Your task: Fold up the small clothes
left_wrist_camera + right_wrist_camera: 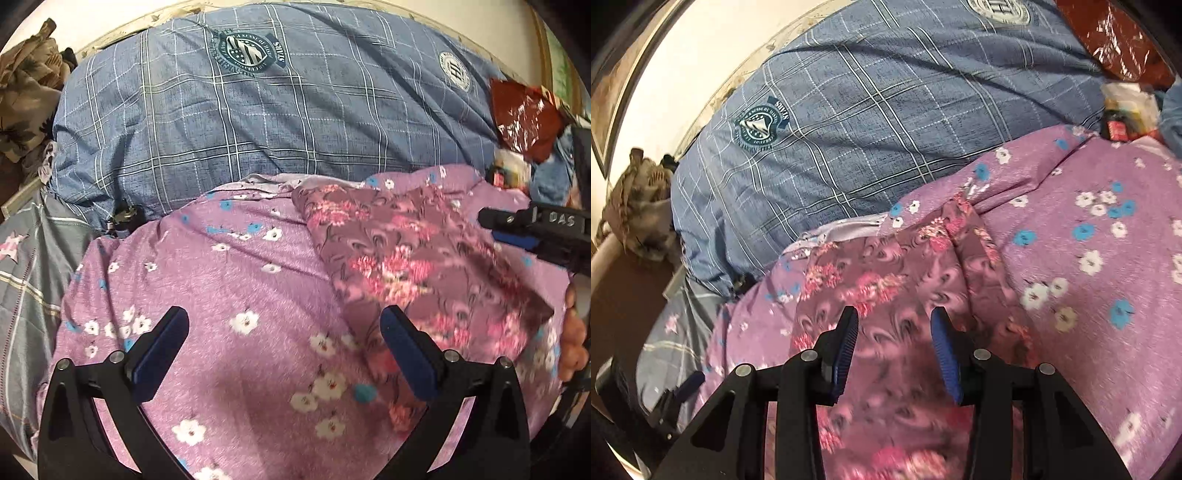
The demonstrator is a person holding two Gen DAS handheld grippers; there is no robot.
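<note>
A small mauve garment with pink flowers (417,266) lies on a purple floral bedsheet (221,288). It also shows in the right wrist view (886,295). My left gripper (284,325) is open and empty, over the sheet just left of the garment's near edge. My right gripper (894,325) is open, with its fingers low over the garment; it holds nothing. In the left wrist view the right gripper (517,229) comes in from the right edge above the garment.
A big blue plaid pillow (258,122) lies behind the sheet. A red plastic packet (524,114) and small items sit at the back right. A grey striped cover (26,280) and crumpled brown cloth (29,85) are at the left.
</note>
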